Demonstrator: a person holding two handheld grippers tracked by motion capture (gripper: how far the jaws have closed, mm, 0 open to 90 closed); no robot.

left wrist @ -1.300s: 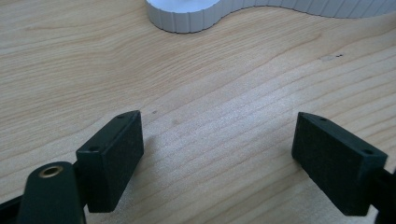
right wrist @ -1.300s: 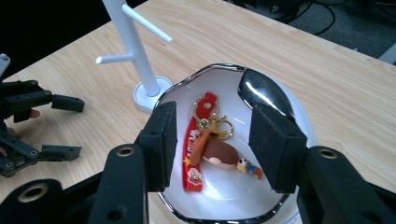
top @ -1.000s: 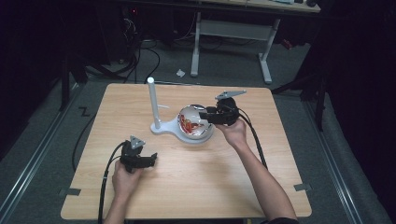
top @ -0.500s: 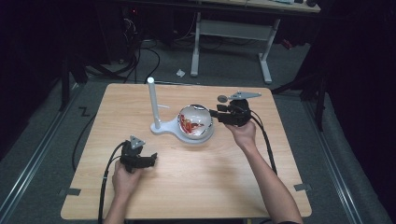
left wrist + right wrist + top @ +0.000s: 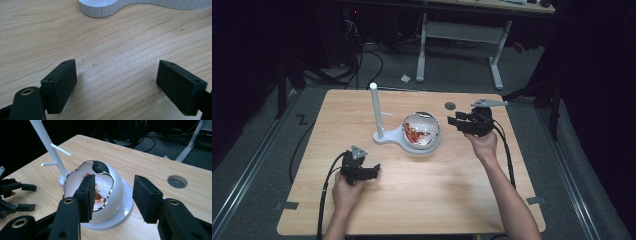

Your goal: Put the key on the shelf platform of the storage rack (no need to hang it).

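Observation:
A white bowl point(image 5: 422, 131) with a silvery rim sits on the round end of a white stand base point(image 5: 392, 136). Small red and orange pieces point(image 5: 98, 196) lie inside the bowl, and a dark lump point(image 5: 99, 166) rests on its far rim. A white post point(image 5: 374, 107) with short pegs rises from the base's other end. My right gripper point(image 5: 453, 122) hovers just right of the bowl, open, with nothing between its fingers point(image 5: 87, 192). My left gripper point(image 5: 373, 170) rests low over the wood near the front left, open wide and empty point(image 5: 116, 67).
The ribbed edge of the stand base point(image 5: 100, 7) lies ahead of the left gripper. A round cable hole point(image 5: 450, 105) sits in the wooden table point(image 5: 422, 200) behind the right gripper. Dark floor, cables and a desk frame lie beyond the far edge.
My right gripper has drawn back to the right, from over the bowl to a spot beside it. The left gripper has stayed put.

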